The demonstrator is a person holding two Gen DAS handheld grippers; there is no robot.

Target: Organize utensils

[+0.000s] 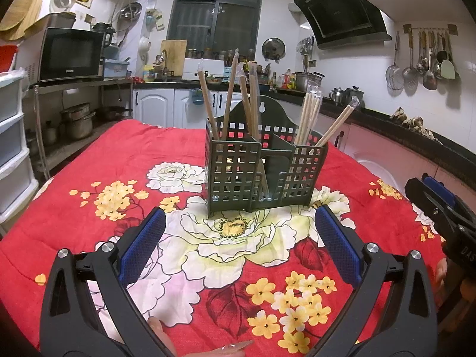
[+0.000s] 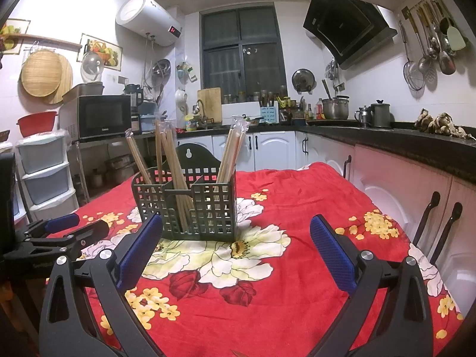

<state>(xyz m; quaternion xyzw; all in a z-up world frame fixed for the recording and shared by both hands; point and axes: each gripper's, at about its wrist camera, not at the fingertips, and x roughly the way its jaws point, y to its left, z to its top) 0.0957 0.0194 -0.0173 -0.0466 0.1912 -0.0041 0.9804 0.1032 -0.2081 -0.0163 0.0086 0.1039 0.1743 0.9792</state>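
Observation:
A dark green lattice utensil caddy (image 1: 264,172) with three compartments stands on the red floral tablecloth (image 1: 119,154); it also shows in the right wrist view (image 2: 190,208). Wrapped wooden chopsticks (image 1: 232,98) lean in its left and middle compartments, and a paler bundle (image 1: 309,116) stands in the right one. In the right wrist view the chopsticks (image 2: 169,160) and pale bundle (image 2: 232,151) show too. My left gripper (image 1: 239,238) is open and empty, short of the caddy. My right gripper (image 2: 235,244) is open and empty, also short of it.
The right gripper shows at the right edge of the left wrist view (image 1: 440,208); the left gripper shows at the left of the right wrist view (image 2: 65,232). A black counter (image 2: 416,145) with cabinets runs along the right. Plastic drawers (image 2: 44,172) stand at the left.

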